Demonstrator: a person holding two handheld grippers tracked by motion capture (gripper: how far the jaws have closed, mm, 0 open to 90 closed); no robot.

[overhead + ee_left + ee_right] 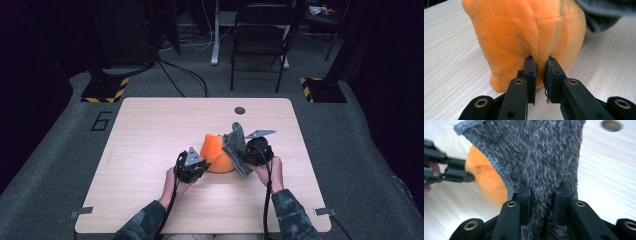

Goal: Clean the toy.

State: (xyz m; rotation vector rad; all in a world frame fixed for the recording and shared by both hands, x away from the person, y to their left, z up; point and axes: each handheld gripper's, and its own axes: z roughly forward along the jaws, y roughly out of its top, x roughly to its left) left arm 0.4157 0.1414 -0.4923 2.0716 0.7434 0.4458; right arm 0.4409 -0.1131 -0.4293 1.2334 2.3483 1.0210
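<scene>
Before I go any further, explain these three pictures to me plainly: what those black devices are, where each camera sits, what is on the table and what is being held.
There is no robot here. A person sits at a wooden table and holds one hand-operated tool in each hand; each tool ends in black two-jaw tongs.

The wide picture comes from a fixed camera above the person, looking forward and down. The other two come from small cameras riding on the tools, looking along the jaws.

On the table sits an orange plush toy with a grey fuzzy cloth against it.

The left tongs are shut on a pinch of the orange plush toy. The right tongs are shut on the grey fuzzy cloth, which rises between the jaws. A small dark round hole lies near the far edge.
</scene>
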